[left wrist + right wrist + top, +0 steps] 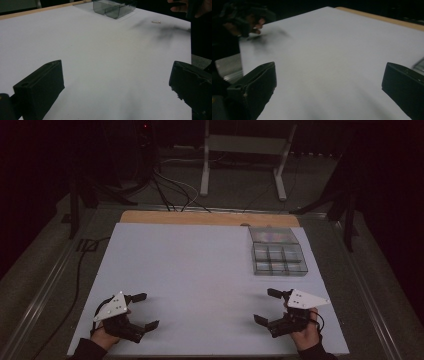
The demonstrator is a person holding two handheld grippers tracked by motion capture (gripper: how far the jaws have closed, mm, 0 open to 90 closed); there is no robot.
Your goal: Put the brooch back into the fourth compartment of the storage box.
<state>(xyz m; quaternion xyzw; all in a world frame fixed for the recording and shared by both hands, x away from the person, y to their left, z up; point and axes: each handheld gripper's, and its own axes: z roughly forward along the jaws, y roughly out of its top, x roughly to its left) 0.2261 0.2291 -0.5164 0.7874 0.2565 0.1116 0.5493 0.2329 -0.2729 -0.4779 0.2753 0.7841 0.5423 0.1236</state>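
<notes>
clear box (277,251) beyond right claw (264,306)

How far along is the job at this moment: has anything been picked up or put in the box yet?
Nothing looks done. The left gripper and right gripper both rest open at the near edge of the white sheet, holding nothing. A small screw-like piece lies on the sheet near the right hand; the clear compartment box sits at the far right, contents too dim to tell. Any picking and placing is left.

White sheet (190,275) covers wooden table (200,217). Clear compartment box (277,251) sits at far right corner. Small screw (155,22) lies on sheet, near right edge.
</notes>
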